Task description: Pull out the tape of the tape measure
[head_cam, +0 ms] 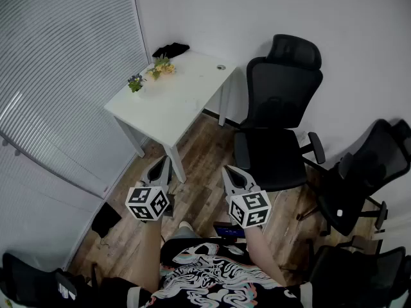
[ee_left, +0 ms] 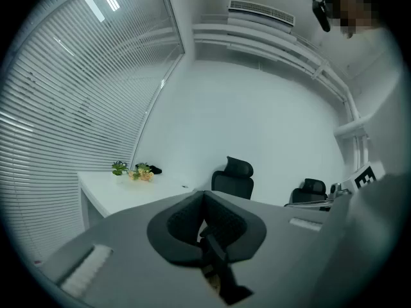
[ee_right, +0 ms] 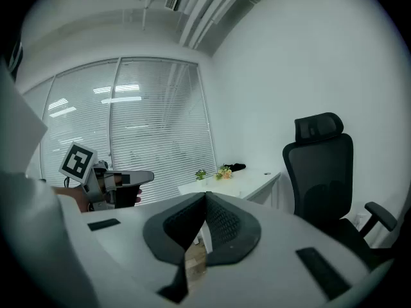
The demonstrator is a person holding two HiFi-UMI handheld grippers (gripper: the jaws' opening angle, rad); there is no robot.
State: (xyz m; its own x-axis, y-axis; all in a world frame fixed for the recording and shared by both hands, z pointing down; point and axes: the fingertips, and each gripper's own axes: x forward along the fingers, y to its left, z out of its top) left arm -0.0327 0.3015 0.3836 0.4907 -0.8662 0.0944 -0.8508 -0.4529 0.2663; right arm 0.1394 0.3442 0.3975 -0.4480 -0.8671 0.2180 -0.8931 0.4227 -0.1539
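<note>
Tape measure: I cannot pick it out for certain in any view. The only candidate is a small round item (head_cam: 221, 67) near the far right corner of the table (head_cam: 186, 98), and it is too small to tell.

I am looking down on a small office with a wood-plank floor (head_cam: 207, 140), plain white walls (head_cam: 334, 18) and slatted blinds (head_cam: 58, 76) along my left. The white table stands against the far wall by the blinds. On it I count two small flower pots, one green with blue blooms (head_cam: 135, 82) and one with yellow blooms (head_cam: 162, 67), plus one black item (head_cam: 170, 49) at the far corner.

I count three black office chairs on the right: one (head_cam: 277, 111) just beside the table, one (head_cam: 363, 178) further right, and one (head_cam: 363, 274) at the lower right edge. A dark chair-like shape (head_cam: 29, 281) sits at the lower left edge.

The left claw (head_cam: 163, 163) and the right claw (head_cam: 229, 172) are both held up over the floor, well short of the table, near each other but apart. Each claw has its jaws pressed together with nothing between them.
</note>
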